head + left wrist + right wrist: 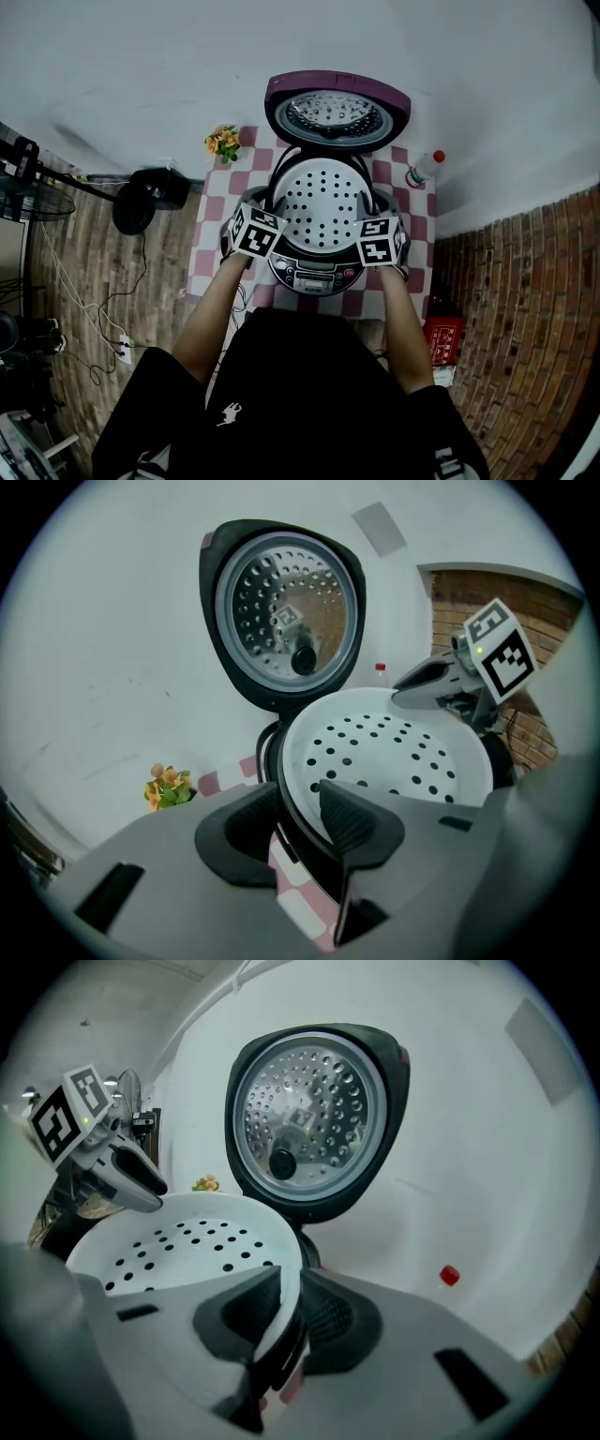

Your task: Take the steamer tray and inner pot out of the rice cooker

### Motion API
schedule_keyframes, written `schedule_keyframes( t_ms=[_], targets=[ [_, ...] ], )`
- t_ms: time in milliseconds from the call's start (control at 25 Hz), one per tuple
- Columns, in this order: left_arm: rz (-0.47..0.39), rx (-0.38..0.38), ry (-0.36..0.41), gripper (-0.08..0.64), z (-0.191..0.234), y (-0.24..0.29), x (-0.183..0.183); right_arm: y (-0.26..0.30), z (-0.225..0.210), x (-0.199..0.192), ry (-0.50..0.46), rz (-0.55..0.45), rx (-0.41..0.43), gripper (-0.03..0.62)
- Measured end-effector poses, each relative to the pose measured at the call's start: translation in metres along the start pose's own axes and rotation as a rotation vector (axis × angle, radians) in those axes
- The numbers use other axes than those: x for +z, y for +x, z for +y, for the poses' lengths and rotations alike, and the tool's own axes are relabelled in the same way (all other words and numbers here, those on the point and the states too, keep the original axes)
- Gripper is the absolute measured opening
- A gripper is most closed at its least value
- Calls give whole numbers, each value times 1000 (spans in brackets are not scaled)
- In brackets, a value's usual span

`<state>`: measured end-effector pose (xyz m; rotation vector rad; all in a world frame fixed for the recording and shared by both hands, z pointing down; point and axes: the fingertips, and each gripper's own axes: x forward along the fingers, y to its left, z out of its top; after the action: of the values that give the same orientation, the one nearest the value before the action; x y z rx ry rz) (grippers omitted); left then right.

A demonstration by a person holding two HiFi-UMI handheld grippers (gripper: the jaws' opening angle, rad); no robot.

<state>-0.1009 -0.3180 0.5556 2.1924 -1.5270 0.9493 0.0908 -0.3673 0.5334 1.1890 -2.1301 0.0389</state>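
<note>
A: Rice cooker (349, 283) as the reference. Where is the tray?

B: Steamer tray (322, 202) seated in the cooker's mouth. It is white, with round holes across the floor. Lid (337, 111) stands open behind it, shiny perforated inner plate facing up. The tray covers the well, so the inner pot can't be picked out. Only a dark rim shows under the tray's edge.

A: Tools?

B: Right gripper (286, 1312) at the cooker's right side, jaws pressed together on the tray's white rim, one pad inside, one outside. Left gripper (300, 822) at the cooker's left side, jaws astride the rim. Inner pad (345, 819) lies over the tray's wall, outer pad just beside the dark rim. Whether that pair actually presses, no view settles.

A: Any writing?

B: Control panel (317, 277) on the cooker's front has a small display and a line of print beneath, too small to read. Marker cubes (255, 232) on the grippers carry black-and-white square patterns, no letters. Red box (443, 338) on the floor, right of and nearer than the cooker, shows pale print, unreadable.

A: Surroundings?

B: Cooker stands on a pink-and-white checked tablecloth (217, 211). Clear bottle (424, 170) with red cap behind and to the cooker's right, label not legible. Small bunch of orange and yellow flowers (222, 142) behind and to the cooker's left.
</note>
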Motion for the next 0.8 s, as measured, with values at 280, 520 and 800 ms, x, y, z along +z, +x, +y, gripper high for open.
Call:
schedule_keyframes(
  t_ms=[280, 520, 800],
  targets=[
    [-20, 5, 17, 129, -4, -1, 8, -7, -8, 9, -21, -37, -37, 61],
    [-30, -23, -25, 138, 2, -3, 10, -18, -15, 28, 61, -149, -29, 41],
    [-29, -37, -38, 91, -2, -3, 6, -33, -12, 44, 158, -278, 12, 29]
  ],
)
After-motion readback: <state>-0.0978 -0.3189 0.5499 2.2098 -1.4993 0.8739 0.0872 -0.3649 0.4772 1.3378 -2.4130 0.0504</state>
